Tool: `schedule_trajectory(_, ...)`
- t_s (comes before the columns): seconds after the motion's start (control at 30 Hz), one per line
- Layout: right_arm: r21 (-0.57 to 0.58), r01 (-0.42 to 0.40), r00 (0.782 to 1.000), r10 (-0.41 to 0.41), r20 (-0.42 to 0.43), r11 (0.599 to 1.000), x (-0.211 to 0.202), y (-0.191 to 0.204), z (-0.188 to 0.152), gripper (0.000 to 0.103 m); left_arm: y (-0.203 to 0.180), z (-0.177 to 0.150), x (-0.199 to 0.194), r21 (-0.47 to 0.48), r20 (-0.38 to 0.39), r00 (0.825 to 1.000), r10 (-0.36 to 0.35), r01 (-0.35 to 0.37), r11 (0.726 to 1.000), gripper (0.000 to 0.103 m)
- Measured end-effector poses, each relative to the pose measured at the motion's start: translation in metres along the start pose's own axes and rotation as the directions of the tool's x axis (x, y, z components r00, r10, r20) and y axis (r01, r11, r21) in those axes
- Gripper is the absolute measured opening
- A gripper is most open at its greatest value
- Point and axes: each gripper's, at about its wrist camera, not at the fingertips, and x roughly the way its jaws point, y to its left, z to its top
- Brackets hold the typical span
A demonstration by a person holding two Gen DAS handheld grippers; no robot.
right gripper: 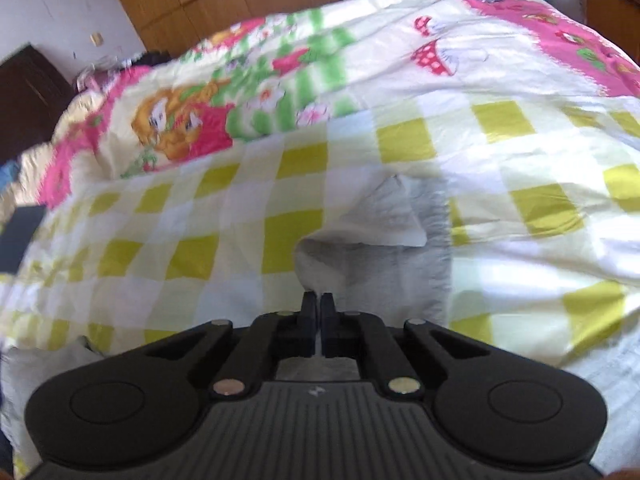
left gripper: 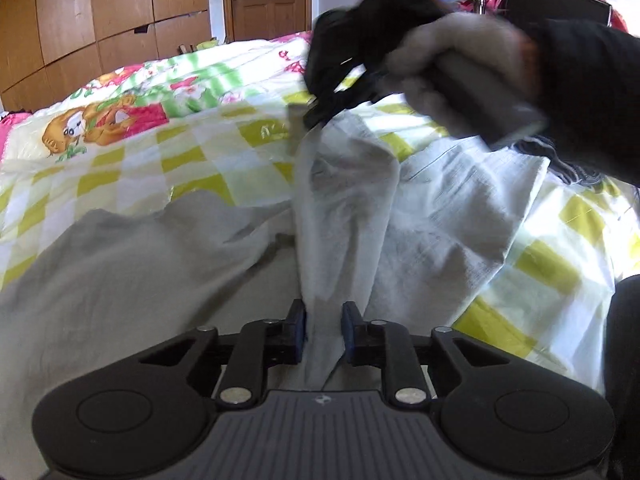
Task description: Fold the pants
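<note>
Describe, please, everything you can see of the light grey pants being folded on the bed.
The light grey pants look like soft, thin woven cloth, rumpled and spread low over the yellow-and-white checked bed cover. A ridge of the fabric rises taut between the two tools: the left gripper pinches it between blue-padded fingers, and the right gripper is shut on another part, lifting it. The rest sags onto the bed in loose creases. Waistband and legs cannot be told apart.
</note>
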Motion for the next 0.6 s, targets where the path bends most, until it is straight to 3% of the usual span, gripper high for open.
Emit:
schedule_trajectory(0.1,0.103,-0.073,0.992,0.062,0.107,0.992,-0.078,-0.051,-0.013,0.002,-0.012,0.009,-0.010,0.033,0.044,0.999,-0.005,0.003,0.999,0.034)
schedule_trajectory(0.2,0.177,-0.043,0.989,0.017,0.149,0.983,-0.122,-0.099,-0.048,0.002,-0.030,0.017,-0.014,0.087,0.067,0.998,-0.019,0.013,0.996,0.034)
schedule_trajectory(0.3,0.237,0.000,0.993,-0.028,0.117,0.971,-0.122,-0.137,-0.084,0.003,-0.051,0.019,-0.001,0.143,0.030,0.999,-0.030,0.025,0.989,0.034)
schedule_trajectory(0.4,0.325,-0.016,0.997,-0.011,0.083,0.945,-0.103,-0.164,-0.106,0.006,-0.070,0.015,0.017,0.211,-0.032,0.999,-0.033,0.039,0.977,0.034)
schedule_trajectory(0.43,0.329,0.003,0.997,-0.027,0.068,0.944,-0.099,-0.166,-0.108,0.011,-0.076,0.012,0.022,0.233,-0.056,0.998,-0.029,0.042,0.972,0.034)
schedule_trajectory(0.5,0.296,0.051,0.995,-0.073,0.064,0.954,-0.098,-0.167,-0.109,0.011,-0.083,0.008,0.027,0.272,-0.079,0.997,-0.010,0.032,0.962,0.034)
schedule_trajectory(0.6,0.085,0.187,0.975,-0.196,0.108,0.979,-0.107,-0.145,-0.105,0.020,-0.086,0.009,0.025,0.298,-0.079,0.997,0.004,0.020,0.954,0.034)
